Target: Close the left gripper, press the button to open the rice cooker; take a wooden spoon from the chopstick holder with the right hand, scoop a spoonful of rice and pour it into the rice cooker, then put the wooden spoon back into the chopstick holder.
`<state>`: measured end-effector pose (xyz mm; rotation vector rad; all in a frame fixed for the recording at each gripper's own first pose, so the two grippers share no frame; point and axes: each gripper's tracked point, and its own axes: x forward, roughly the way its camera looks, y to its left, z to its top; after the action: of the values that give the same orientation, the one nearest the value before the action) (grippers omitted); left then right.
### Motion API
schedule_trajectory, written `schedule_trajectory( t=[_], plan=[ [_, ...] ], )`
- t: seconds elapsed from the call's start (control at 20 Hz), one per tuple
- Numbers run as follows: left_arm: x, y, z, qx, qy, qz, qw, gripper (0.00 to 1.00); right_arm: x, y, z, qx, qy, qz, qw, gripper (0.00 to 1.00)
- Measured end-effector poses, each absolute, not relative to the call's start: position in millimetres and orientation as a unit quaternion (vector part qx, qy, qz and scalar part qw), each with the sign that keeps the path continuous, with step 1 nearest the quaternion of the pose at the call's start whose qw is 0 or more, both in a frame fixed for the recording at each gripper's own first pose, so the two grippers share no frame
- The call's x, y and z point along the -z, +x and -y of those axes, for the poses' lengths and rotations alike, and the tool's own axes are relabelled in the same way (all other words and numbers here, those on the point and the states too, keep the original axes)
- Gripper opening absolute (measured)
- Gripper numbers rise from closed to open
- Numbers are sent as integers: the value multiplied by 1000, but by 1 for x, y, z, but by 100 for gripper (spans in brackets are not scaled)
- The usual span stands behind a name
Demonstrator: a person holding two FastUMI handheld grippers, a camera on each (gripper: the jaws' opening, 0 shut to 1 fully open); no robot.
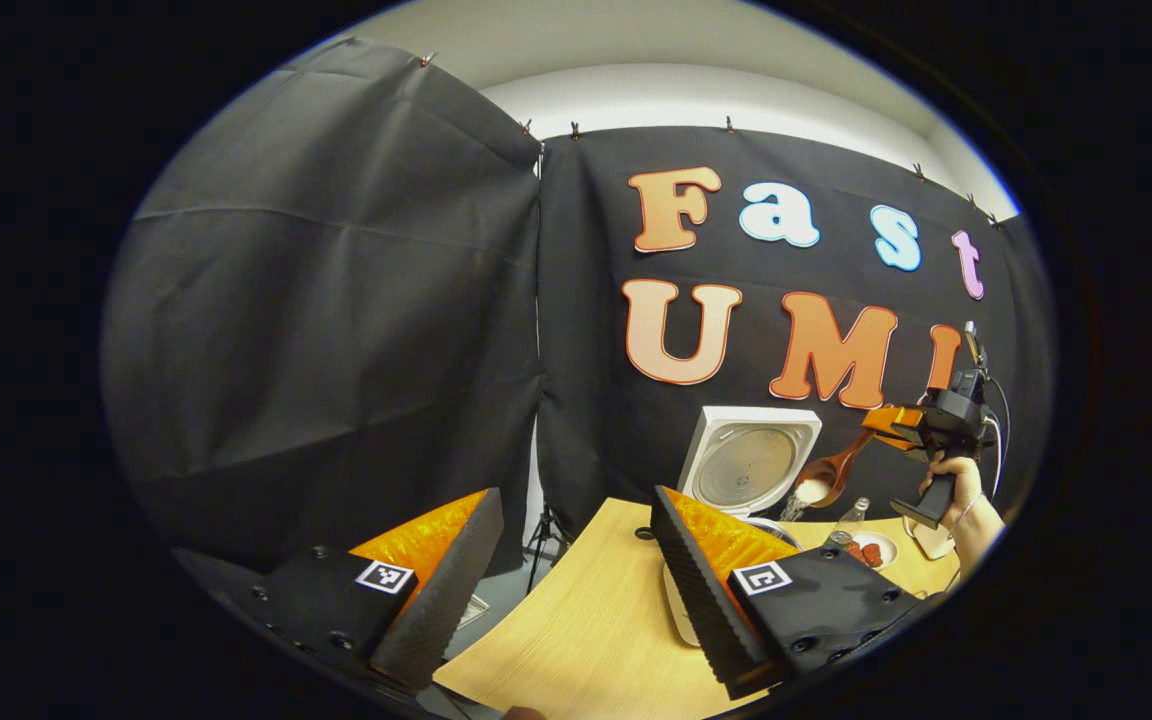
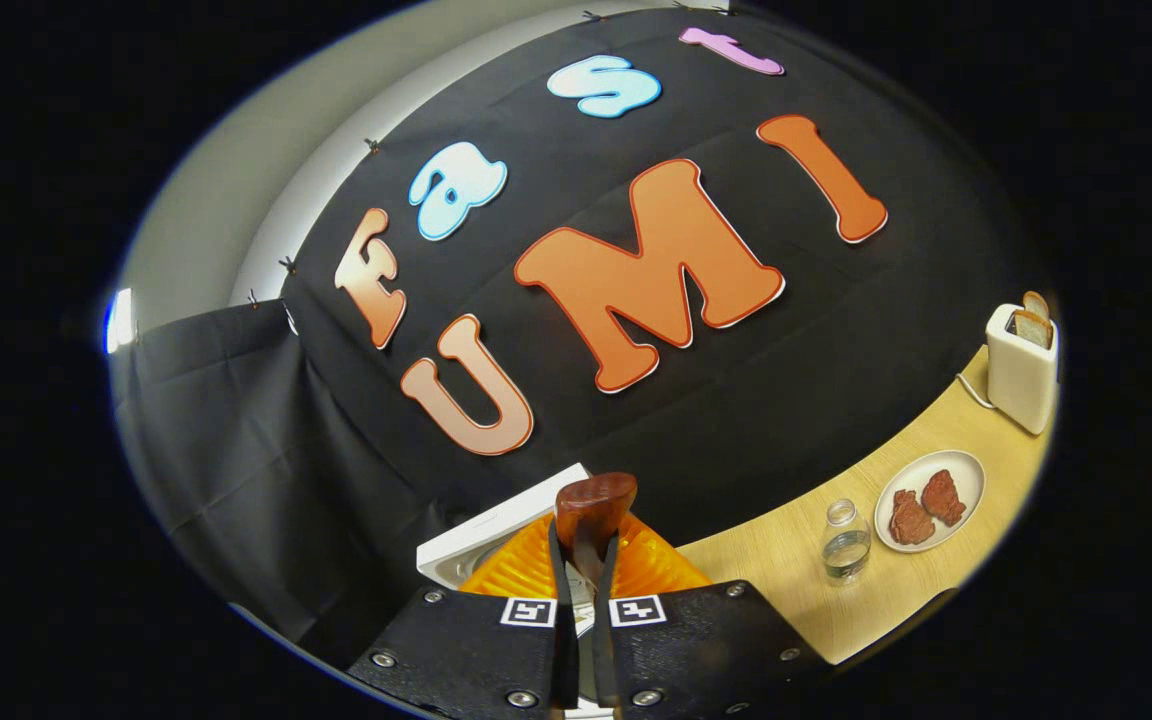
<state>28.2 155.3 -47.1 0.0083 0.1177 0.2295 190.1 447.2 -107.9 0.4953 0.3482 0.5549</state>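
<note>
Left gripper view
- Left gripper (image 1: 576, 570): held above the near edge of the wooden table (image 1: 576, 630); its fingers are spread wide apart and nothing is held between them.
- Rice cooker (image 1: 751, 465): seen on the table beyond the gripper's right-hand finger; its lid is raised upright, the round inner plate turned toward the camera.
- Right gripper (image 1: 881, 420): seen farther off at the right, held by a hand (image 1: 951, 480) above the cooker; it is clamped on the handle of the wooden spoon (image 1: 831, 470).
- Spoon bowl: tilted downward beside the raised lid; white rice (image 1: 804, 497) is seen spilling from it toward the cooker's opening.
- Other items: a glass bottle (image 1: 851, 520) and a plate (image 1: 874, 550) of reddish food are placed on the table right of the cooker.

Right gripper view
- Right gripper (image 2: 584, 560): clenched on the wooden spoon (image 2: 591, 510); the handle end is seen standing up between the two fingers.
- Rice cooker (image 2: 496, 535): the lid's white edge is seen just behind and below the fingers.
- Table (image 2: 796, 590): carries a glass bottle (image 2: 846, 542), a plate (image 2: 931, 487) with two reddish pieces, and a white toaster (image 2: 1021, 368) with bread in its slots at the far right.
</note>
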Motion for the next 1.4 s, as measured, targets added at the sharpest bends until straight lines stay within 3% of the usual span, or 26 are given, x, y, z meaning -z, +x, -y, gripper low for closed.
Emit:
schedule_trajectory(
  t=[0.55,1.4],
  plan=[
    [49,33,-155,-111,7,-63,992,100,101,173,-472,-317,141,-126,929,5],
    [58,27,-175,-131,-4,-73,989,100,98,139,-517,-393,0,-66,917,5]
  ],
)
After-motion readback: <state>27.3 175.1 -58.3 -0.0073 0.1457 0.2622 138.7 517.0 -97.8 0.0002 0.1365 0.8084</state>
